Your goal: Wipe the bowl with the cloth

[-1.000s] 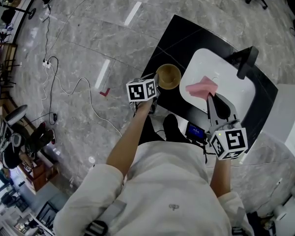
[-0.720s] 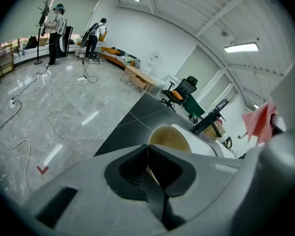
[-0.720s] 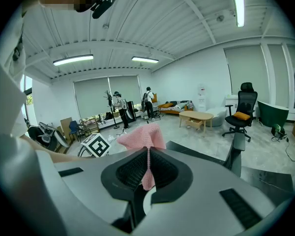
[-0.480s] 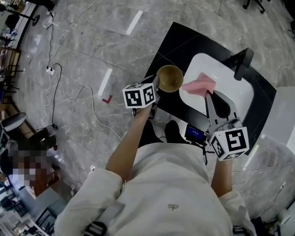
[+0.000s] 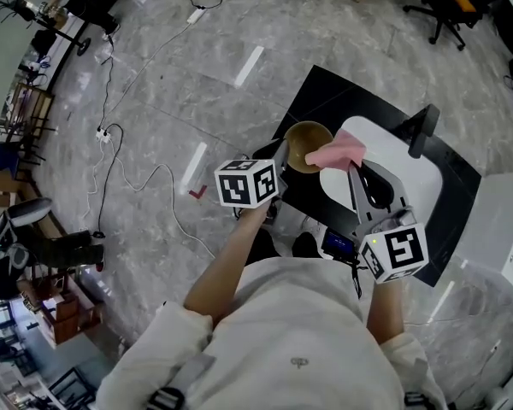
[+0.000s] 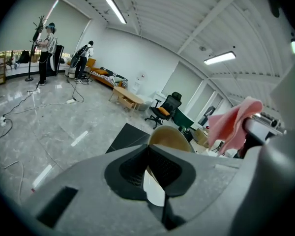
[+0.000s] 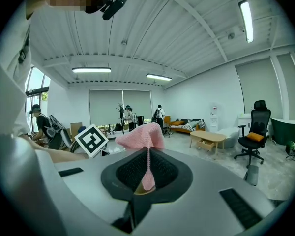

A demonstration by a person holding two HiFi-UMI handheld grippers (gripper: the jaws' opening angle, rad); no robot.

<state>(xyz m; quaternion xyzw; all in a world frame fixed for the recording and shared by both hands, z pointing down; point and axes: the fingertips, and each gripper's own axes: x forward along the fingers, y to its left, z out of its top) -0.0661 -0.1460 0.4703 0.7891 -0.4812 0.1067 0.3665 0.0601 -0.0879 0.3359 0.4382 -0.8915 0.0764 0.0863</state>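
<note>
Pink cloth, pinched by a thin fold in your right tongs, hangs beside the tan round bowl your left tongs clamp by its rim; hard wiping could pull either loose.

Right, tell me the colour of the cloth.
Pink. The cloth shows best in the right gripper view.

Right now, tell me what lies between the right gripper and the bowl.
The pink cloth, held by the right gripper, overlaps the bowl in the head view.
</note>
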